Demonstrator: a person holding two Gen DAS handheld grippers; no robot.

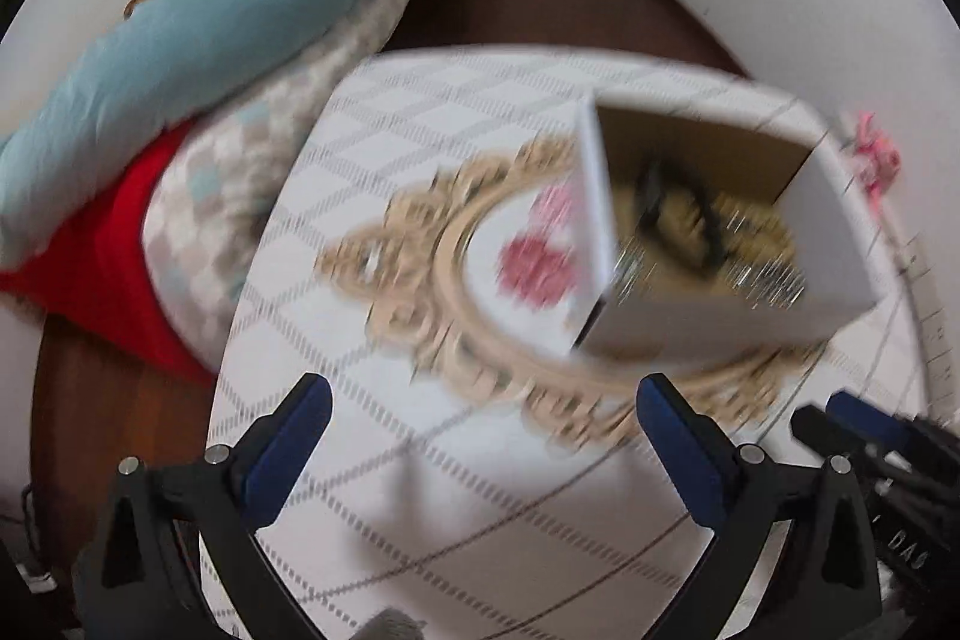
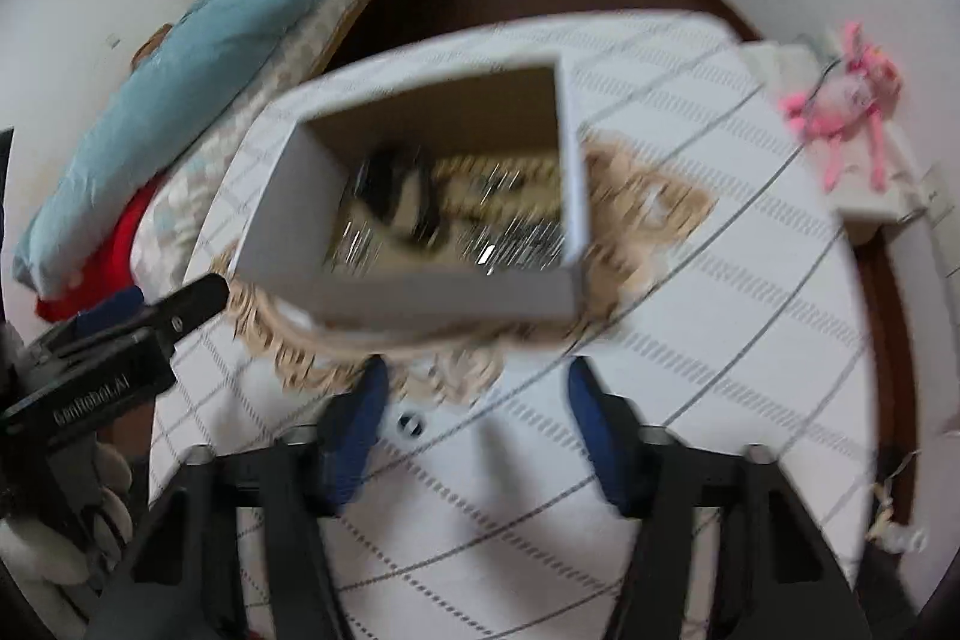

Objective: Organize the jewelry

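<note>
Jewelry (image 2: 480,214) lies heaped in the white box (image 2: 420,289), which sits on the ornate gold-framed tray (image 1: 432,274) in the middle of the surface (image 1: 480,490), far of both my tools. The surface, covered in a white cloth with grey diamond lines, fills most of both views; a bed with a blue duvet (image 1: 198,22) runs along its left. Inside the box I make out a dark looped piece (image 2: 402,196), a pale chain and silvery glints, all too blurred to name. A pink item (image 1: 534,265) rests on the tray just left of the box. My left tool (image 1: 483,442) gapes wide, holding nothing; my right tool (image 2: 474,424) is likewise spread and bare. I judge most pieces already gathered, with the pink item perhaps left to sort.
</note>
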